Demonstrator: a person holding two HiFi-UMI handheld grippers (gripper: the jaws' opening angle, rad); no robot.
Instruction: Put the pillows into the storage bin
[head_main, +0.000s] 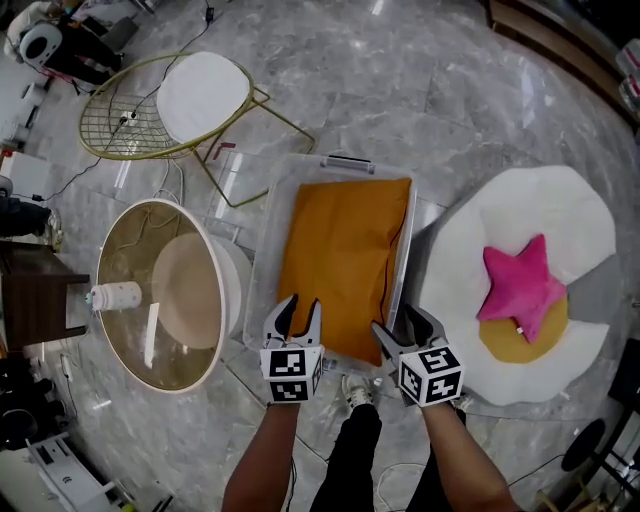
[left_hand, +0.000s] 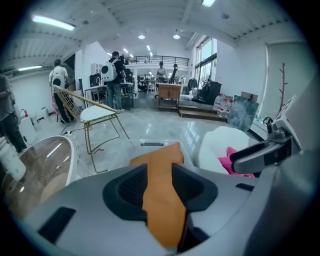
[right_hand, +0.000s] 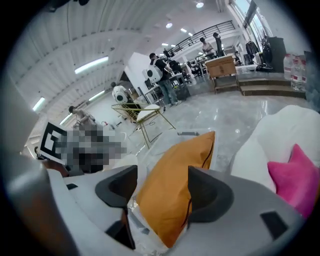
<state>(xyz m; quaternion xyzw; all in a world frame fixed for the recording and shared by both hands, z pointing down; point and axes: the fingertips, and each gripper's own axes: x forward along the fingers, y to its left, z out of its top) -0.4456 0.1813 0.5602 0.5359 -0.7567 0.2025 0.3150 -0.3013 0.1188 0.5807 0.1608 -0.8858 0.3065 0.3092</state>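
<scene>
Orange pillow (head_main: 345, 260) lies flat inside the clear storage bin (head_main: 340, 162) on the floor, filling most of it. Judged: this pillow's placement is finishing.

Left hand-held gripper (head_main: 303, 305) and right hand-held gripper (head_main: 400, 325) sit at the bin's near end. Both have their jaws apart around the pillow's near edge, not clamped on it. Both forearms reach forward, with the grippers tilted downward.

Pink star pillow (head_main: 522, 283) lies outside the bin on the white cushion (head_main: 540, 215) to the right. Next move calls for clearing the rim, swinging right and taking a wide bite on soft plush.
</scene>
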